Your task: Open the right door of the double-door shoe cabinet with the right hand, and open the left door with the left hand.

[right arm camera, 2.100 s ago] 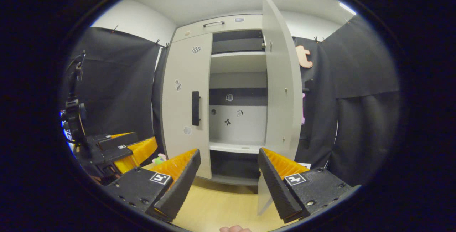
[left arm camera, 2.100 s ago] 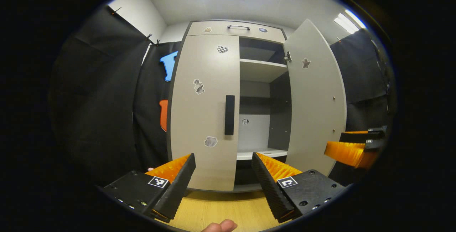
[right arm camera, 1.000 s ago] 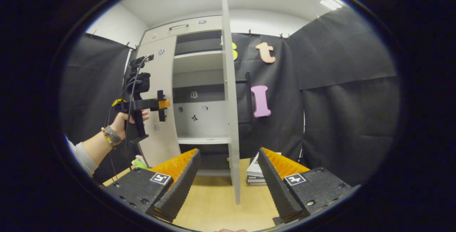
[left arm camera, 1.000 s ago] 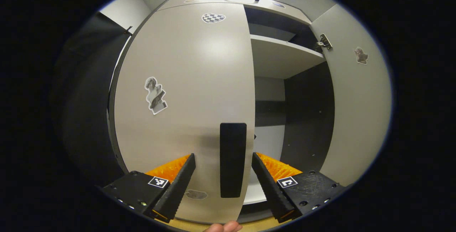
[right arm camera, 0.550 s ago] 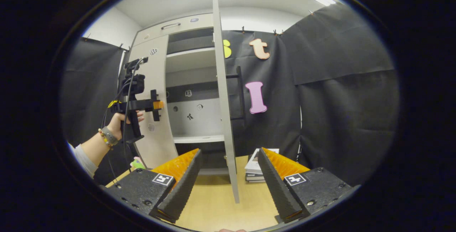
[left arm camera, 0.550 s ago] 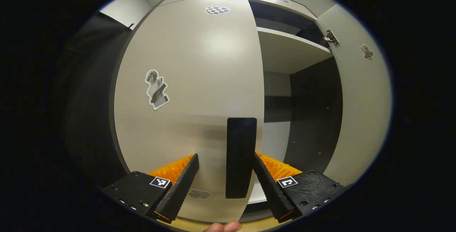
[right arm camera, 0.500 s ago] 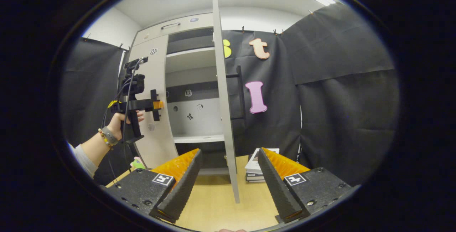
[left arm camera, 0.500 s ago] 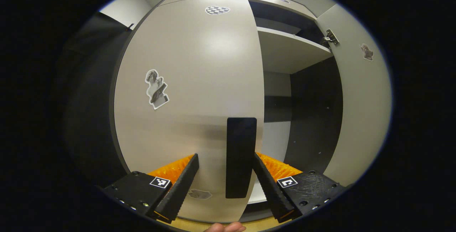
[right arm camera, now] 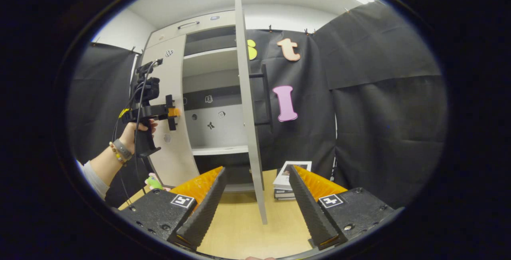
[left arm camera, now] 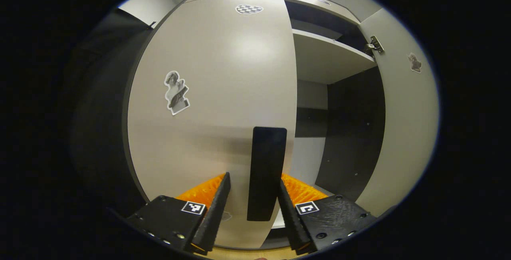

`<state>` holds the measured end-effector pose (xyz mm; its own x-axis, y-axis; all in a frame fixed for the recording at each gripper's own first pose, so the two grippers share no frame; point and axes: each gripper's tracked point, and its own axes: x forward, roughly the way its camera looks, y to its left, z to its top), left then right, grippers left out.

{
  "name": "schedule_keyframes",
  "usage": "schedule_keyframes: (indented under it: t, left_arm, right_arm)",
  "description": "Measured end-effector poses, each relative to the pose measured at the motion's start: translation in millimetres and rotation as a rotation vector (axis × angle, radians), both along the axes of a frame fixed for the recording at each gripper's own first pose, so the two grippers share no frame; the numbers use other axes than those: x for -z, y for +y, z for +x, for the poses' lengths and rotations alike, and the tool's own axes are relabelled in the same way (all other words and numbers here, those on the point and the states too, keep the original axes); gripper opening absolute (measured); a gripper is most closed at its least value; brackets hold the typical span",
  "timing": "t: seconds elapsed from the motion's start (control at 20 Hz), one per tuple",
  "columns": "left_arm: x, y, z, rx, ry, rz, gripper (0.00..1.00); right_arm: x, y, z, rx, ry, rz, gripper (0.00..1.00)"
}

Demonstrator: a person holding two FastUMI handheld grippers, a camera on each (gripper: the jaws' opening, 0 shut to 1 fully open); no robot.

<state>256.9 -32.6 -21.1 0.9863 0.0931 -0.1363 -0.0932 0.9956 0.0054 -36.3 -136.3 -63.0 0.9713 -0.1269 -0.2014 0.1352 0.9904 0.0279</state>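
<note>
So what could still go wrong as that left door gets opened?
The left gripper straddles the black handle, but its fingers look not yet pressed on it; pulling now might let it slip off. The right door already stands wide open beside the open right gripper, so a careless move could knock it.

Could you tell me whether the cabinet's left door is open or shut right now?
Shut: the left door sits flush on the cabinet, its handle between the left tongs.

Left door handle [left arm camera: 265, 172] lower end hidden behind gripper jaws.
</note>
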Motion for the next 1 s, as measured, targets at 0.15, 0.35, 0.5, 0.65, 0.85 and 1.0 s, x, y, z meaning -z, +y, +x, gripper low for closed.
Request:
schedule_keyframes:
  t: [0.15,0.35,0.5,0.65,0.85,1.0]
  left_arm:
    - [-5,-12,-6,0.036,-0.004,0.011,0.52]
    - [-1,-11,1,0.043,0.004,0.000,0.07]
    - [2,-9,0,0.036,0.033,0.001,0.03]
    - [0,-11,-6,0.033,0.028,0.004,0.03]
    - [-6,-11,-29,0.082,0.032,0.042,0.03]
    - [-10,-6,-50,0.113,0.027,0.021,0.03]
  right_arm:
    - [3,-2,-2,0.000,0.004,0.005,0.98]
    - [2,-2,-7,-0.006,0.002,0.012,0.98]
    - [4,-3,-14,-0.004,0.004,0.009,0.98]
    - [6,-5,-17,0.001,0.008,0.007,0.98]
    - [7,-7,-25,0.011,0.028,-0.005,0.98]
    - [0,-11,-35,0.042,0.017,-0.037,0.98]
